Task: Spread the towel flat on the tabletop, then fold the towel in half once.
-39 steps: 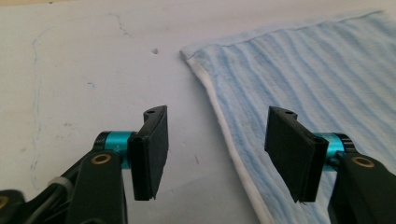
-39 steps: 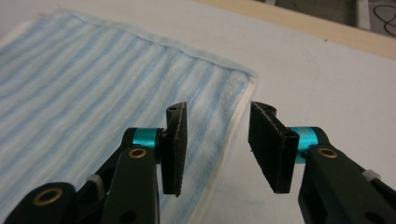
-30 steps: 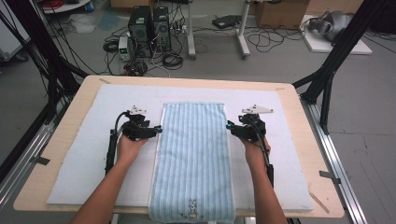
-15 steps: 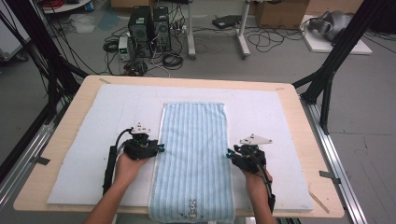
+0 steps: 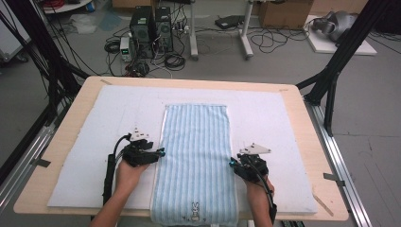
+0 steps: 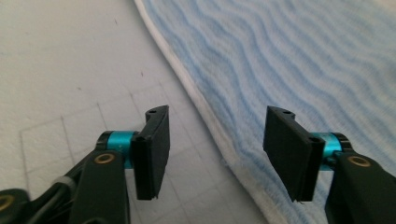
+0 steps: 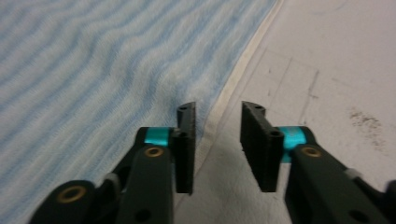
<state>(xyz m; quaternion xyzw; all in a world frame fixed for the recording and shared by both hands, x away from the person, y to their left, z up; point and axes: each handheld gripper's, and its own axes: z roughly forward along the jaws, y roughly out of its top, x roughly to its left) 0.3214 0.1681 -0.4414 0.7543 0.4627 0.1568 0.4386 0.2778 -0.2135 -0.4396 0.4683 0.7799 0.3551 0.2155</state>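
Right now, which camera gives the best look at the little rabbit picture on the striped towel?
The high view: the rabbit picture sits near the close end of the blue striped towel, small but clear. The left gripper view offers just a stretch of the towel's white edge and stripes, and the right gripper view likewise.

a wooden table (image 5: 66, 142) carries a white mat (image 5: 274, 118), with a blue striped towel (image 5: 196, 151) on it.

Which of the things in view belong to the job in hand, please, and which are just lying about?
In the job:
blue striped cloth towel
left tool
right tool
white padded mat

Lying about:
black computer towers
brown cardboard box
tangled black cables
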